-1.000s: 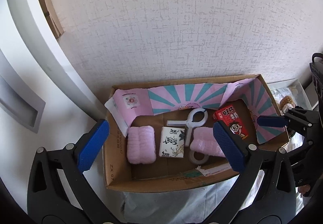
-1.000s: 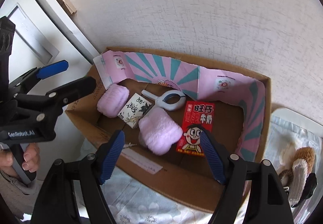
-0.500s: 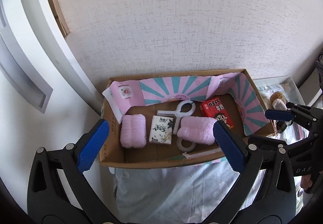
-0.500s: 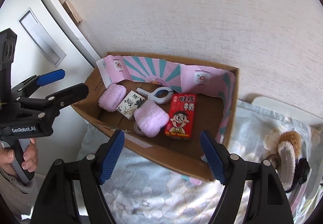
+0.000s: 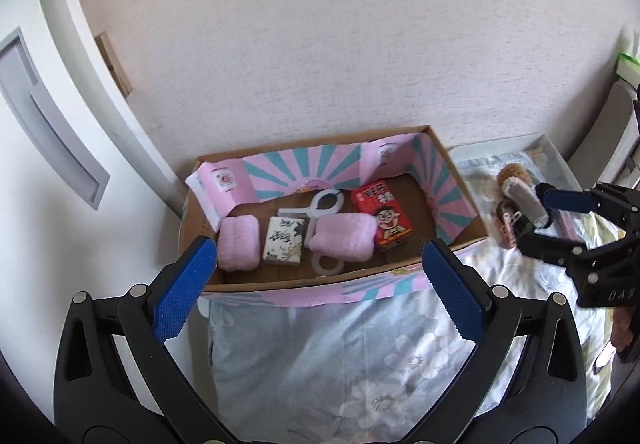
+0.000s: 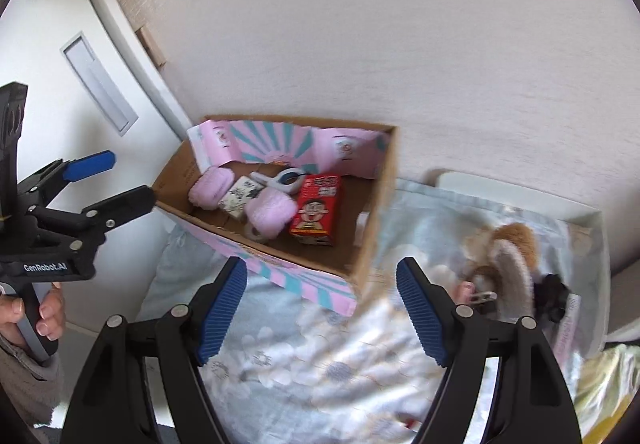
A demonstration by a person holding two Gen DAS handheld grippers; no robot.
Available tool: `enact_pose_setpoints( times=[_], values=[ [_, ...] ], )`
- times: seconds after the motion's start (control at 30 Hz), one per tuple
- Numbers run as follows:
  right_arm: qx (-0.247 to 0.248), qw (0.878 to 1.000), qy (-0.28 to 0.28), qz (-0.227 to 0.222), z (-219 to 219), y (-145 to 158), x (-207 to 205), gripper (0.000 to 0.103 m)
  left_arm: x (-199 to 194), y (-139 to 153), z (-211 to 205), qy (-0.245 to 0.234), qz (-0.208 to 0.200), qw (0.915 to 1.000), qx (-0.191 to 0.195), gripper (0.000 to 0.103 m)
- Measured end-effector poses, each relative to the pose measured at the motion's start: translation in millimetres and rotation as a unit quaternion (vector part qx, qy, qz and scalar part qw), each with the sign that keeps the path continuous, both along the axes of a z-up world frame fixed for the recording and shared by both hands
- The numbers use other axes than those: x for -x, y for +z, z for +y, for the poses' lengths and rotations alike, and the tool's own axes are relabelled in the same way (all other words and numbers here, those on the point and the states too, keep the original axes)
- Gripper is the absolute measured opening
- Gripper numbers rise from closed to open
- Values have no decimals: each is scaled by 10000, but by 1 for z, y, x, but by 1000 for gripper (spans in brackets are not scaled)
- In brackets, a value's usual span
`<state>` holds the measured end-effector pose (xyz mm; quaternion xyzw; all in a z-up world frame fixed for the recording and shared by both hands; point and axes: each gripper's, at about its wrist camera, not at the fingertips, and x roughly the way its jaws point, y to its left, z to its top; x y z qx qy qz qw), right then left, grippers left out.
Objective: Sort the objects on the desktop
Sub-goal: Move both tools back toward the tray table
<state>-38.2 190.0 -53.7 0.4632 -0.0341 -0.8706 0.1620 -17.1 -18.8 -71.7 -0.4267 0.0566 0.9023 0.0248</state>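
A cardboard box [image 5: 460, 176] with pink and teal lining stands against the wall; it also shows in the right wrist view [image 6: 384, 180]. Inside lie two pink fluffy rolls [image 5: 238, 242] [image 5: 344, 238], a tissue pack [image 5: 283, 240], a white clip [image 5: 326, 202] and a red milk carton [image 5: 382, 212]. My left gripper [image 5: 320, 288] is open and empty, in front of and above the box. My right gripper [image 6: 320, 310] is open and empty, over the cloth right of the box. A brown hair claw and small clips [image 6: 508, 256] lie to the right.
A floral blue cloth [image 5: 340, 360] covers the surface in front of the box. A white tray edge [image 6: 520, 196] runs behind the loose items on the right. A white door frame [image 5: 92, 64] stands to the left. The wall is directly behind the box.
Both grippers have pulled back and up from the box, so it looks smaller and farther. The right gripper has swung right toward the hair claw. Box contents are unchanged.
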Motion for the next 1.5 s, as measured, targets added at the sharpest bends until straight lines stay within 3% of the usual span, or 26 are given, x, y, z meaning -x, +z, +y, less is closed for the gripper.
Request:
enact_pose_setpoints(
  times=[0.33,0.57,0.77,0.97,1.17,1.3,1.5],
  values=[
    [-401,9948,-884,314,104,31,-46,74,-4,22,70,-687,277,9972,-135,103],
    [-491,9888,-1394,198,147,16,-82,74,0,16,139,-1345,195,9906,-165,103],
    [-557,9854,-1606,-92,171,-10,-102,74,2,-4,191,-1741,-14,9847,-101,103],
    [-594,9846,-1597,-383,188,-36,-106,74,-17,-51,221,-2158,-375,9756,146,102],
    [-618,9855,-1486,-546,195,-55,-101,74,-52,-97,238,-2774,-637,9577,431,102],
    [-614,9870,-1350,-621,195,-68,-94,74,-74,-118,250,-3262,-493,9420,610,102],
    [-643,9902,-962,-779,186,-95,-85,74,-97,-144,272,-4221,-228,9014,939,99]
  ],
)
